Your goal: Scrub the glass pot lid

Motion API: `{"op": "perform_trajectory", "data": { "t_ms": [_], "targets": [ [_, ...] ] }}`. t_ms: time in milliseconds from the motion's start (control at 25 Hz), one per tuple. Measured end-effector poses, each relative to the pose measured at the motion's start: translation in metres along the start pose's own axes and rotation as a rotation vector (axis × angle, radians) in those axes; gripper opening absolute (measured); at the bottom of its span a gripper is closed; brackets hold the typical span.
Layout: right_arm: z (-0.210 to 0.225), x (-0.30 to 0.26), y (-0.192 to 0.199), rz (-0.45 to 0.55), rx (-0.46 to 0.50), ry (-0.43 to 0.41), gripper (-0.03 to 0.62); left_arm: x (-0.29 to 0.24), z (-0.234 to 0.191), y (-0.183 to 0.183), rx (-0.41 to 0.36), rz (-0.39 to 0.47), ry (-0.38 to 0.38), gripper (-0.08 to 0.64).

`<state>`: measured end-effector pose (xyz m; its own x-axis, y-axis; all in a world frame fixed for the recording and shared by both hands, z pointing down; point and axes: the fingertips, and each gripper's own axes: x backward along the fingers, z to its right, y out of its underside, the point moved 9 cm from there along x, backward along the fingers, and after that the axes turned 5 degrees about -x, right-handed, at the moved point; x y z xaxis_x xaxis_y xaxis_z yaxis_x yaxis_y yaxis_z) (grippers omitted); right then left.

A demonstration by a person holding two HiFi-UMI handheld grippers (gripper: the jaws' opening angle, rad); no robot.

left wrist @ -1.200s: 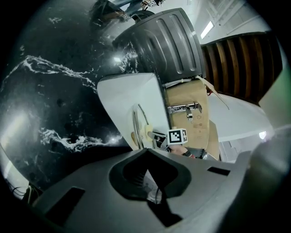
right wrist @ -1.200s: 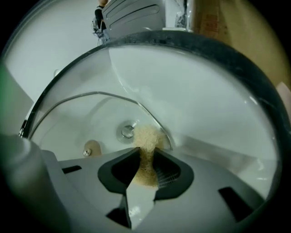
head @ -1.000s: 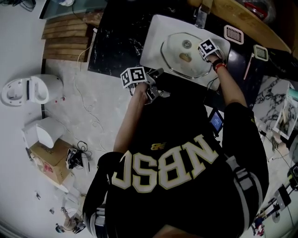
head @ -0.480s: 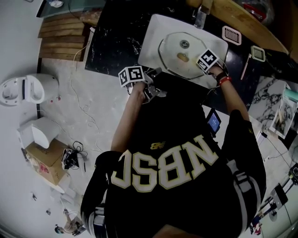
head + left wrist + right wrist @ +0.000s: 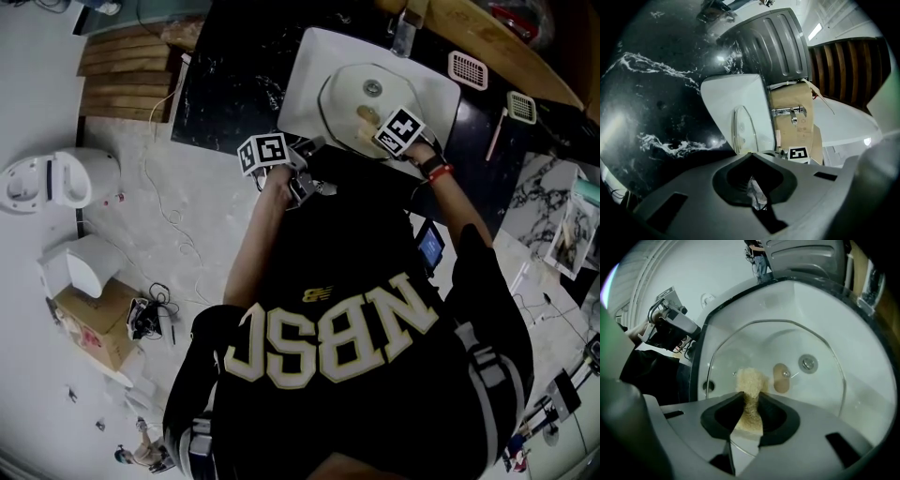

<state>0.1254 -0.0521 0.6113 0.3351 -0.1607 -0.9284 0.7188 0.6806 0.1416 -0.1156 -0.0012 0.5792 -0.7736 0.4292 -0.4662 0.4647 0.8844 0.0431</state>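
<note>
Two grippers, one tan pad (image 5: 750, 380).
Mid-frame, right gripper (image 5: 751, 394) clamps pad over glass lid (image 5: 813, 397); left gripper (image 5: 752, 157) jaws together.

Dim, fisheye-warped edges, glare on counter

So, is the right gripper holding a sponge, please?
Yes, the right gripper is shut on a tan sponge over the glass lid in the sink.
</note>
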Motion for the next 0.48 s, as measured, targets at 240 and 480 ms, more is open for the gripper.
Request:
{"op": "perform_trajectory", "data": {
  "t_ms": [240, 480],
  "targets": [
    [-0.008, -0.010, -0.030, 0.062, 0.031, -0.027, 0.106, 0.001, 0.001, 0.001, -0.003, 0.001, -0.012, 0.014],
    [0.002, -0.022, -0.060, 0.136, 0.015, -0.014, 0.107, 0.001, 0.002, 0.001, -0.007, 0.002, -0.024, 0.014]
  ]
}}
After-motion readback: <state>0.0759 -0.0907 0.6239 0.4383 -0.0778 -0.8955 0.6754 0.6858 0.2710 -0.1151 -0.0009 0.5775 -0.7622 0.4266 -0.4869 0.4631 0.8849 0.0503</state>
